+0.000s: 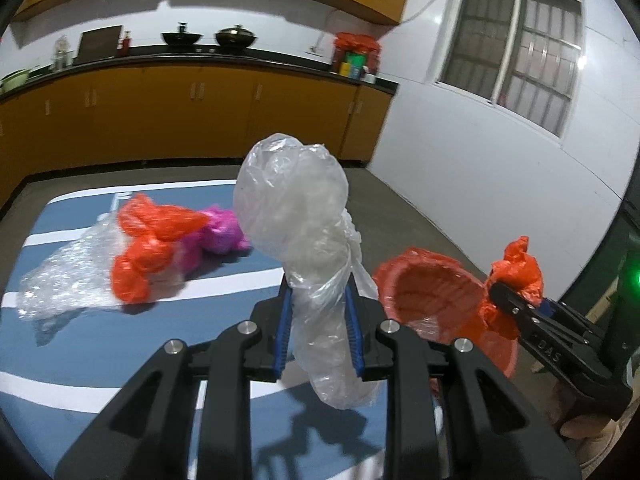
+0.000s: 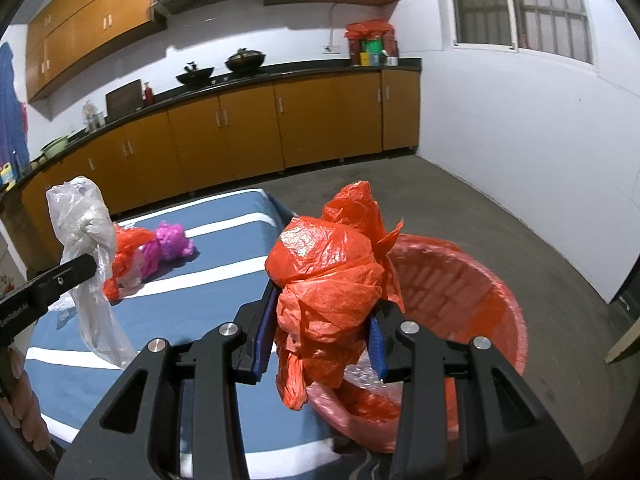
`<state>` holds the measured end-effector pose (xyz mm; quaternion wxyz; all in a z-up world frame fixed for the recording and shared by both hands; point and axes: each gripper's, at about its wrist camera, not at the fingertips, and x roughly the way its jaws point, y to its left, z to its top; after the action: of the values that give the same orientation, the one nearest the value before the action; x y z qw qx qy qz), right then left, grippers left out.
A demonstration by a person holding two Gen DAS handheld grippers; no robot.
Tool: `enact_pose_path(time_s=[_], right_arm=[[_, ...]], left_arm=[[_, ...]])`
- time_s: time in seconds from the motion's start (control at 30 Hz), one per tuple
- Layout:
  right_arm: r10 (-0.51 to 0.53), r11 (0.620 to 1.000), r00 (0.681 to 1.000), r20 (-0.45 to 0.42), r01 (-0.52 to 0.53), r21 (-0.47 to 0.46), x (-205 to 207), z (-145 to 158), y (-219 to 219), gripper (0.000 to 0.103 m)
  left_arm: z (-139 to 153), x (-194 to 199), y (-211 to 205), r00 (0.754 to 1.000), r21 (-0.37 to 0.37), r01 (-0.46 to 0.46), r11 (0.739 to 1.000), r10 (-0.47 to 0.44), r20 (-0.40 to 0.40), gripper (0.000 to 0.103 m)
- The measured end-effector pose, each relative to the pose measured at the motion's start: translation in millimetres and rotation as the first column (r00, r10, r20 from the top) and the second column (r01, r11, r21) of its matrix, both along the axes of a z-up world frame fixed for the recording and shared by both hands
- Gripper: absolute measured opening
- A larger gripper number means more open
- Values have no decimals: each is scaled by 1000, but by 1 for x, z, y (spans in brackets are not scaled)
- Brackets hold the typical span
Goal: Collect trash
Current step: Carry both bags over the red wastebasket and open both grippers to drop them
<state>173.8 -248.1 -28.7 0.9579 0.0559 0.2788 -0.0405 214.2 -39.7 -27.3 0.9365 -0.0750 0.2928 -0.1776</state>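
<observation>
My left gripper (image 1: 318,300) is shut on a crumpled clear plastic bag (image 1: 296,208), held up above the blue striped table (image 1: 120,344). My right gripper (image 2: 320,304) is shut on a crumpled red plastic bag (image 2: 332,264), right at the near rim of the red-lined trash basket (image 2: 480,280). From the left wrist view the basket (image 1: 432,296) lies to the right, with the right gripper (image 1: 508,296) and its red bag (image 1: 520,268) beyond it. A second red bag (image 1: 148,240), a magenta bag (image 1: 220,232) and a sheet of bubble wrap (image 1: 64,280) lie on the table.
A long counter with orange cabinets (image 2: 240,120) runs along the far wall, with woks and jars on it. The grey floor (image 2: 480,200) is open beside the basket. A white wall with a barred window (image 1: 512,48) stands to the right. A hand (image 2: 24,412) shows at lower left.
</observation>
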Motion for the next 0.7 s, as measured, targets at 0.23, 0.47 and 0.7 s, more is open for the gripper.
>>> enact_pose_path(time_s=[0.23,0.47,0.7], right_arm=[[-60,998,998,0,60,15,-7,-3,-27,39],[-115,993,993,3,115,35,-12,-5,-52,39],[-148,988,989,8,147,44,-10,-3,-69,39]], left_arm=[[-6,1,-35,996,-3,82,997,-82,-16,25],[-12,6,-68,986,-14,161,987,-162,-39,25],[-17,16,-100,970,-29,235,972,-236,-55,25]])
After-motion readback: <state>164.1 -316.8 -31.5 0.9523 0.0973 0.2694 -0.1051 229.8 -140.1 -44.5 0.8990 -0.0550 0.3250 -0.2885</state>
